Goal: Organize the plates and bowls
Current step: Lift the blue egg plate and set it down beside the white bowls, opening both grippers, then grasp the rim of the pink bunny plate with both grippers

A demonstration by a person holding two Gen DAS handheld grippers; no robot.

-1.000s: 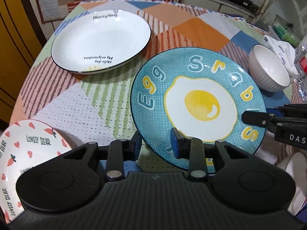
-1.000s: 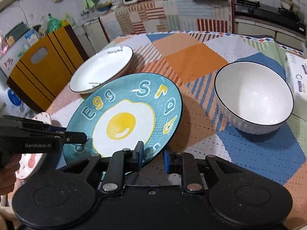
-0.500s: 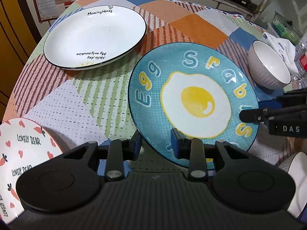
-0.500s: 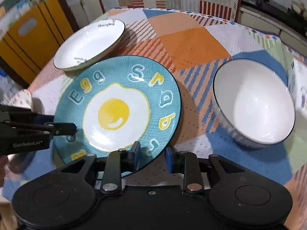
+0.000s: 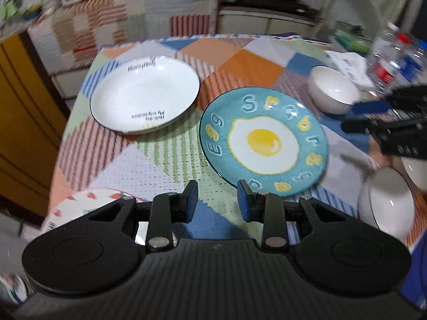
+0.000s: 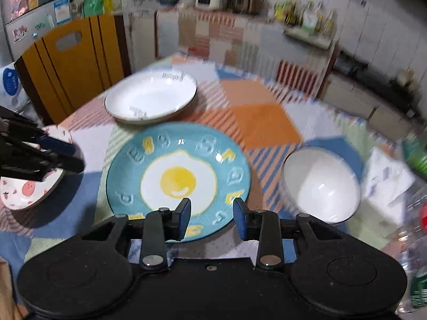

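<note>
Patchwork cloth [image 5: 253, 61] in orange, blue, green and pink squares covers the round table and everything sits on it.

Next biggest is the white plate [image 5: 145, 93] with a thin dark rim and black writing. It lies at the far left of the table.

Beside it, nearer and to the right, lies the blue plate [image 5: 264, 141] with a fried egg picture and letters round the edge. It sits flat on the cloth, close to the white plate but not touching it. No gripper holds it.

Right of the blue plate stands a white bowl [image 6: 321, 184] with ribbed sides. In the left camera another white bowl [image 5: 387, 202] shows at the near right edge of the table.

A heart plate [image 6: 29, 189], white with red hearts, sits at the near left edge.

White paper packs [image 6: 387, 178] lie past the bowl on the right. The view is too blurry to tell more.

The left gripper [image 5: 217, 200] is over the cloth just near the blue plate's near edge. Its jaws are wide apart with nothing between them.

The right gripper [image 6: 212, 214] hangs above the near rim of the blue plate. Its jaws are wide apart too and hold nothing.
</note>
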